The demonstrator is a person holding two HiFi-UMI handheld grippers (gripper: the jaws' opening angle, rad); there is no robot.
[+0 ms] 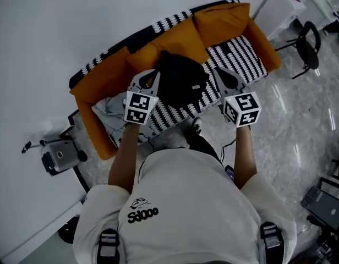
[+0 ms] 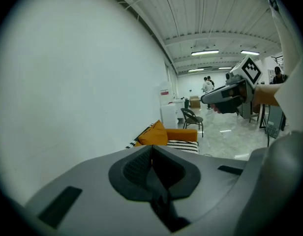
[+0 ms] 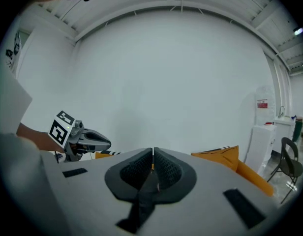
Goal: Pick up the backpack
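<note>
Plainly, we are at the approach and not yet at the grasp. The black fabric backpack (image 1: 179,82) sits on the black-and-white striped seat of the orange-armed sofa (image 1: 244,54). It is propped against the orange back cushions (image 1: 178,40), which keep it from slumping flat and leave its upper part turned toward us.

We hold the left gripper (image 1: 153,75) just beside one flank and the right gripper (image 1: 219,71) just beside the other, so the bag lies between them. From the head view we cannot tell whether either touches the fabric.

The left gripper's fingers (image 2: 139,165) are pressed together with nothing between them. The right gripper's fingers (image 3: 167,170) likewise meet along a thin seam and carry nothing. Neither gripper view shows the bag; both look over it toward the wall and the far room.

As we judge it, closed fingers cannot take hold of anything, so they must part before closing on a strap or the top edge. The bag looks soft and would probably sag from a side pinch, so a hold high up seems wiser. A crumpled grey cloth (image 1: 106,110) lies at the seat's left end, near the left gripper but apart from the bag, and is best avoided.
</note>
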